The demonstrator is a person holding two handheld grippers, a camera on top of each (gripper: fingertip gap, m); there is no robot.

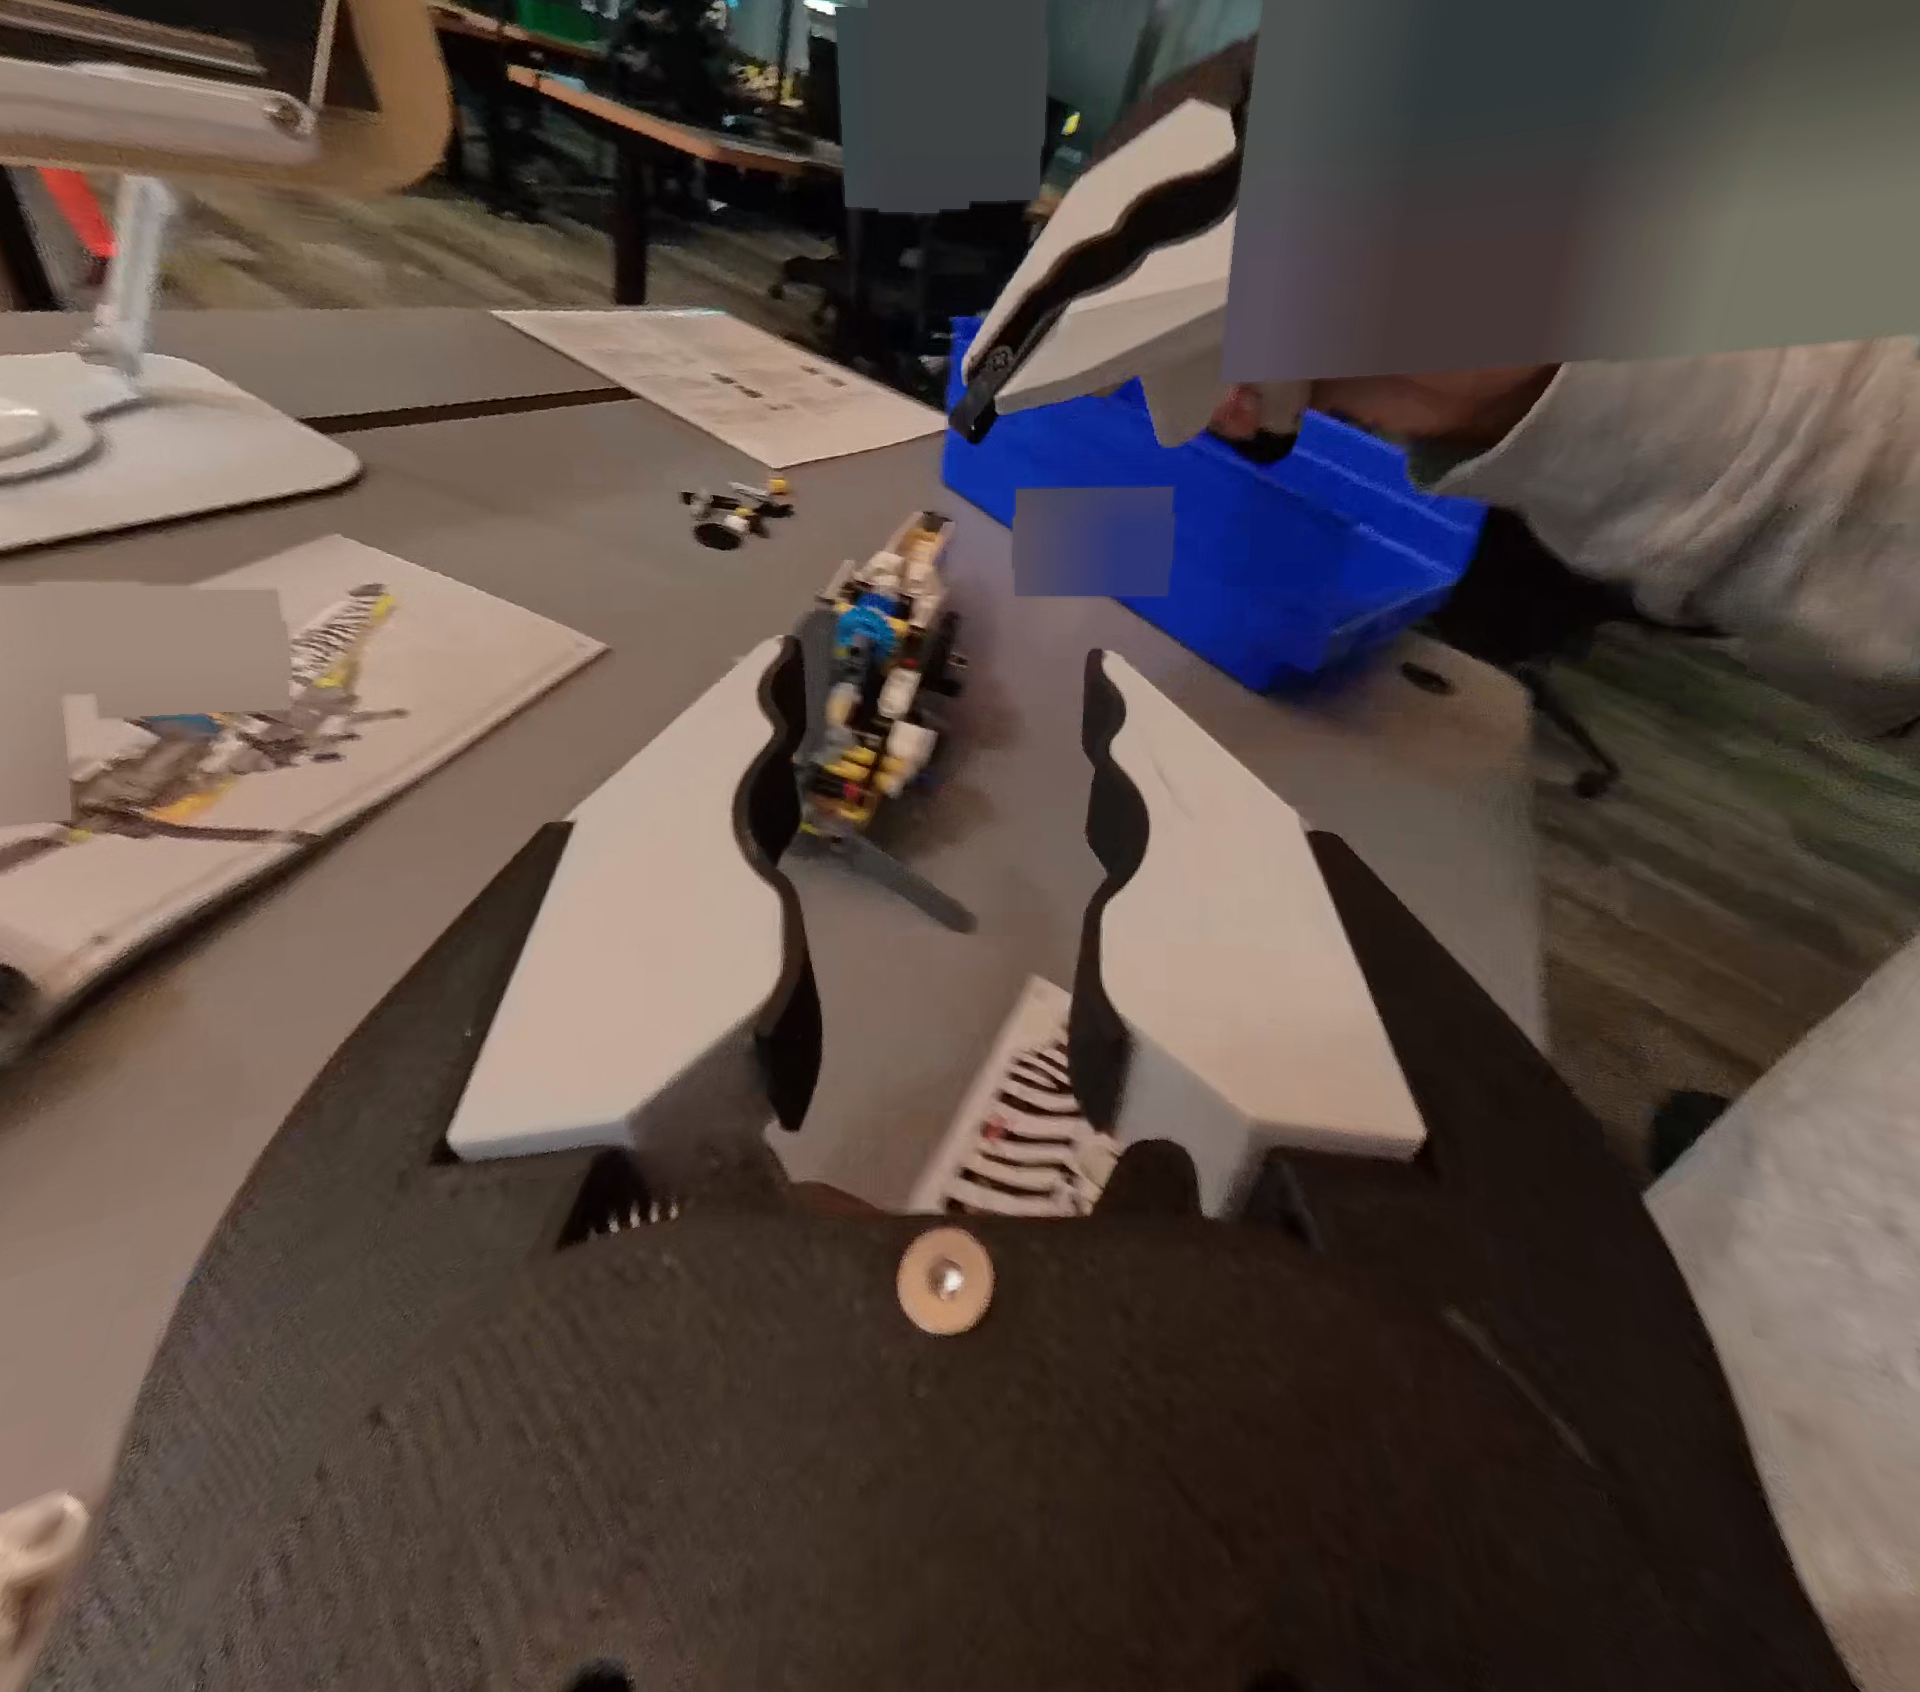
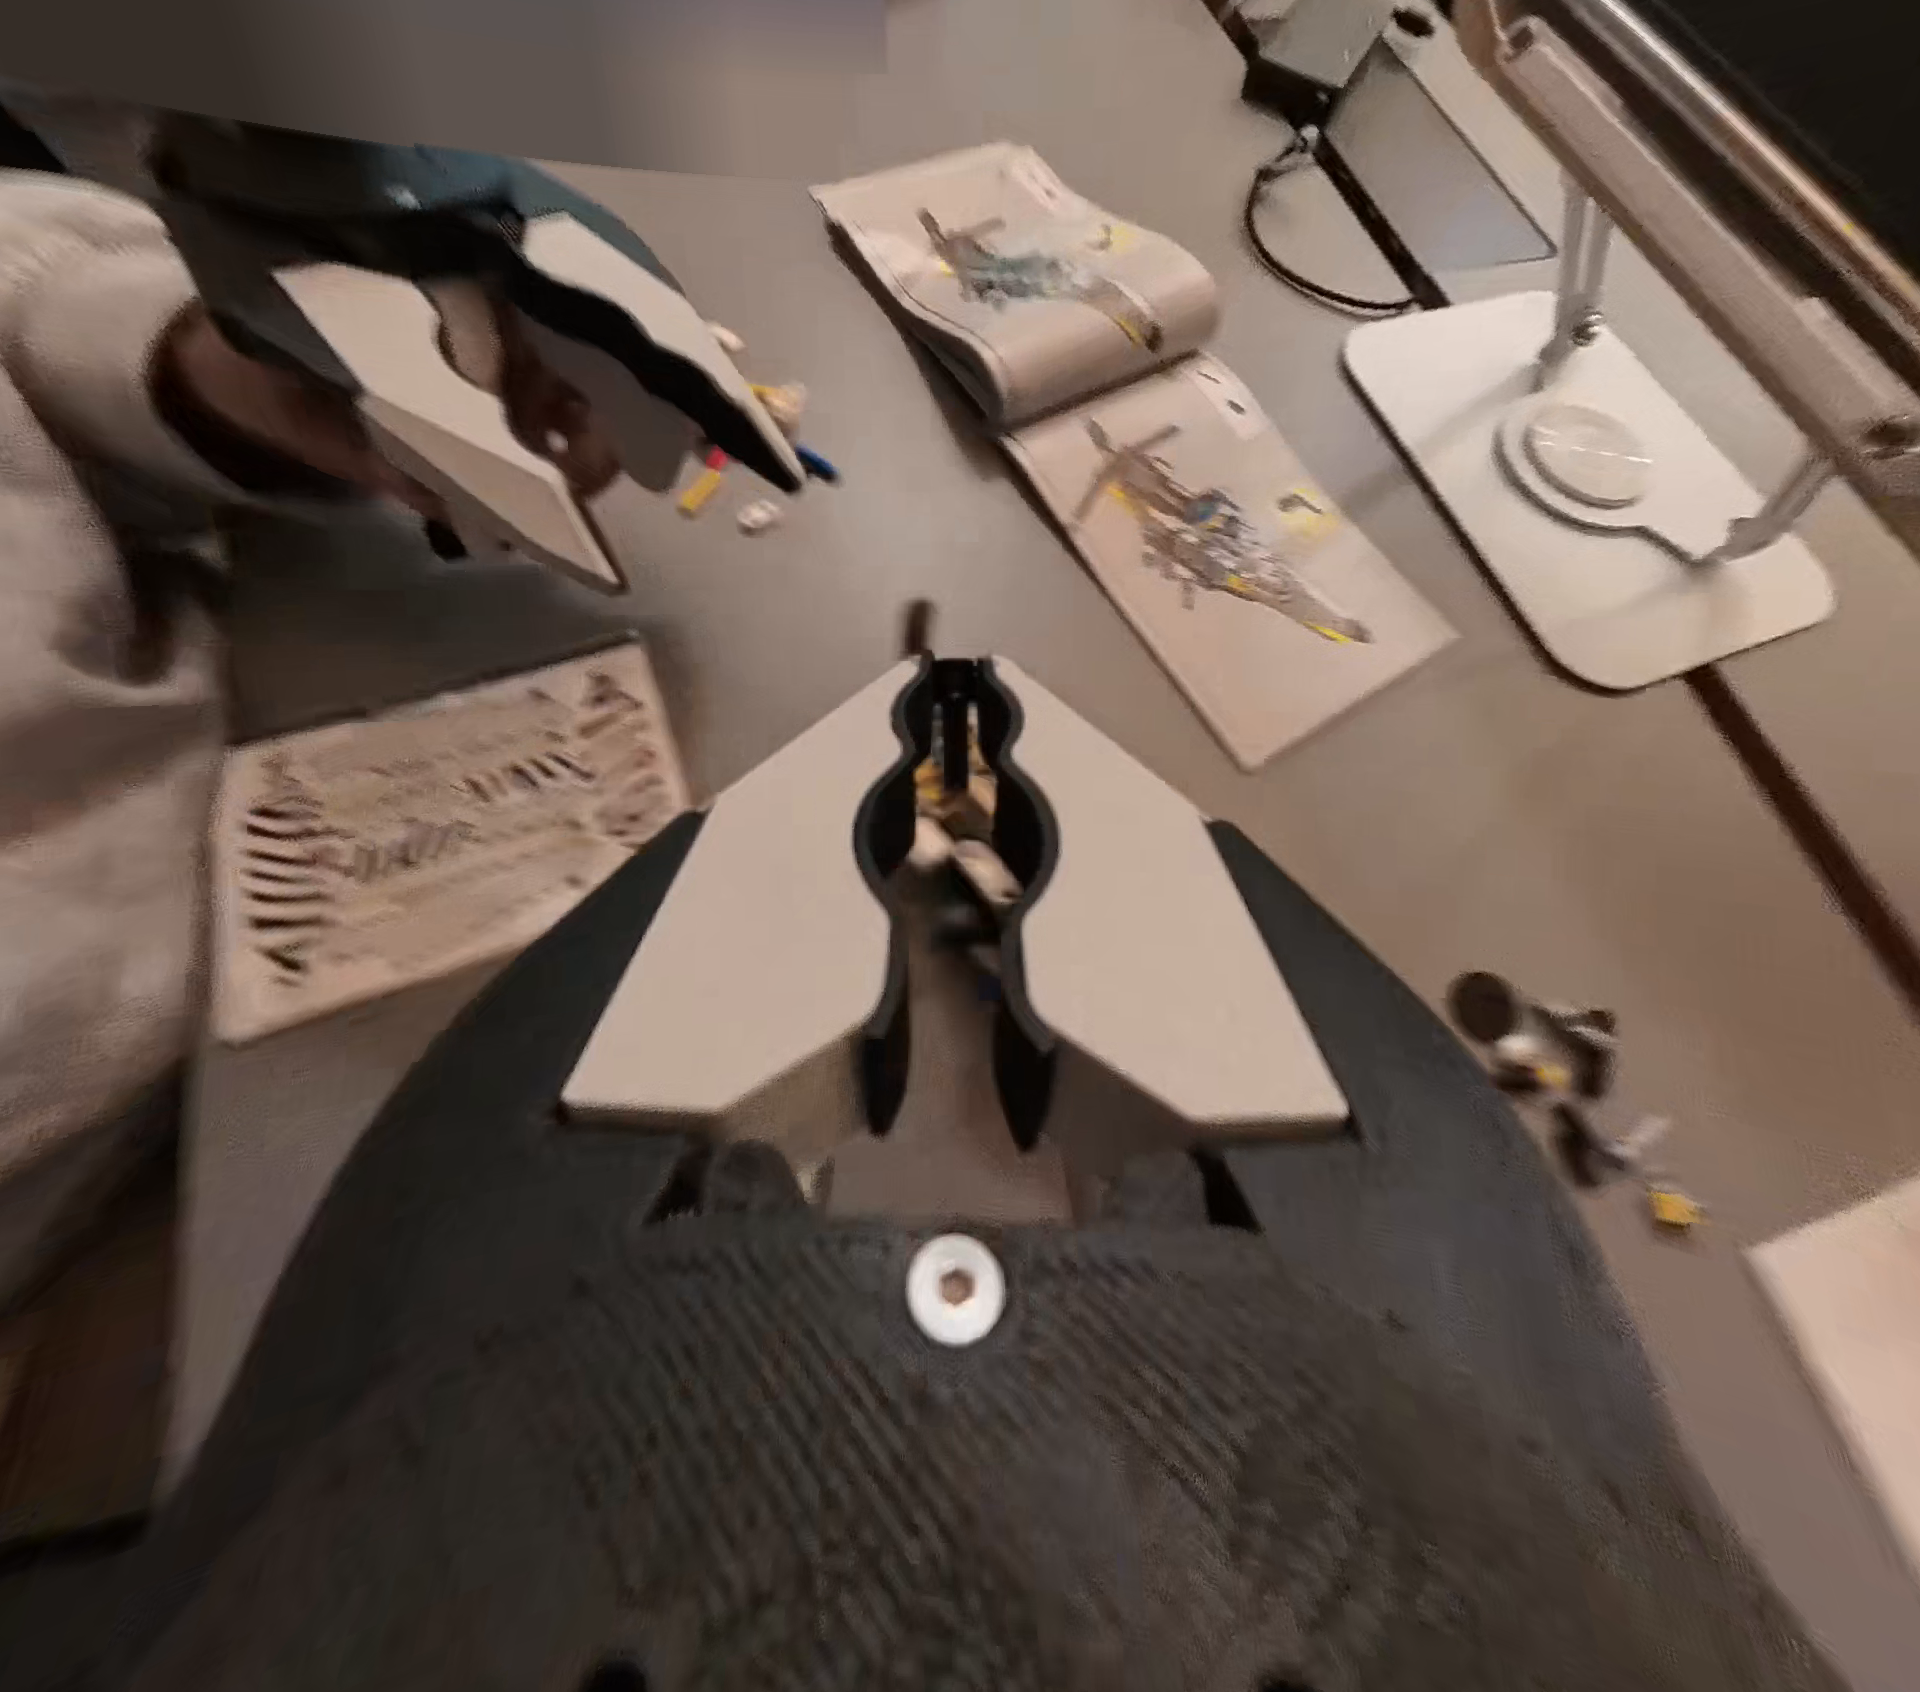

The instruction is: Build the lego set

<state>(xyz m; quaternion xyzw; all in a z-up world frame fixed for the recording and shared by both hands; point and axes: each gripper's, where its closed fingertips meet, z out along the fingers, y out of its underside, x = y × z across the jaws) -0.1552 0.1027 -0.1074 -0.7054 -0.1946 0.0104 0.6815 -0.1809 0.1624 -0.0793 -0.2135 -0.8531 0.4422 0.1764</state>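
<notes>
Left wrist view, far left: instruction booklet lying open on the grey table, monitor stand base behind it. Small wheeled lego subassembly sitting apart, mid-table. Left gripper hovering with tongs spread wide, gripping nothing; partly built lego model resting on the table just beyond its left fingertip. Blue bin lying right of the model. Right gripper hanging above the bin's near edge, tongs pressed nearly together; whether pinching anything, cannot tell.
</notes>
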